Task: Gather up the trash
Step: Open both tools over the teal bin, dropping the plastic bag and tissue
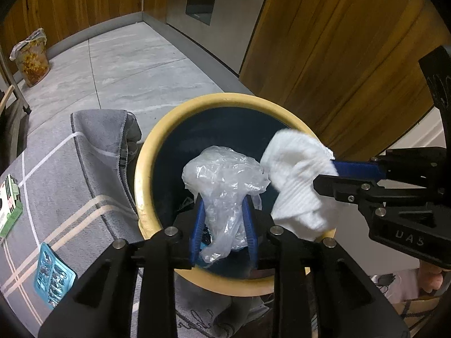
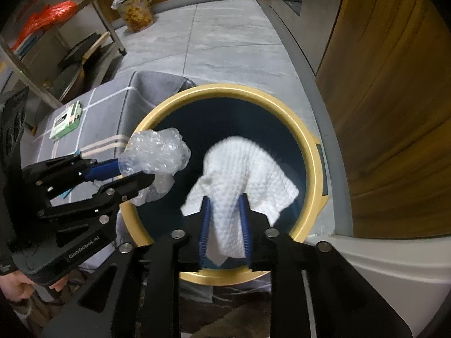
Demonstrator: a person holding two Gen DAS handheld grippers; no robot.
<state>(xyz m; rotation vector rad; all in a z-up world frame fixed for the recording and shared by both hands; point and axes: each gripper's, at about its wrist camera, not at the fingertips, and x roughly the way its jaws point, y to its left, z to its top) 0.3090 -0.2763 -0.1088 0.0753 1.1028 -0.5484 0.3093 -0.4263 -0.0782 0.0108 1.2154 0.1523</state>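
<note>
A round bin (image 1: 152, 152) with a yellow rim and dark blue inside stands on the floor; it also shows in the right wrist view (image 2: 313, 146). My left gripper (image 1: 224, 200) is shut on a crumpled clear plastic bag (image 1: 225, 180) and holds it over the bin's mouth; the bag also shows in the right wrist view (image 2: 157, 152). My right gripper (image 2: 224, 200) is shut on a white paper towel (image 2: 239, 169) and holds it over the bin, right of the bag. The towel also shows in the left wrist view (image 1: 298, 180).
A grey striped cloth (image 1: 70, 174) covers a low surface left of the bin, with a green-white box (image 1: 8, 205) and a teal blister pack (image 1: 52, 276) on it. A lined floral bin (image 1: 31, 59) stands far left. Wooden cabinets (image 2: 394, 112), an oven (image 1: 214, 2) and a metal shelf (image 2: 56, 42) surround the tiled floor.
</note>
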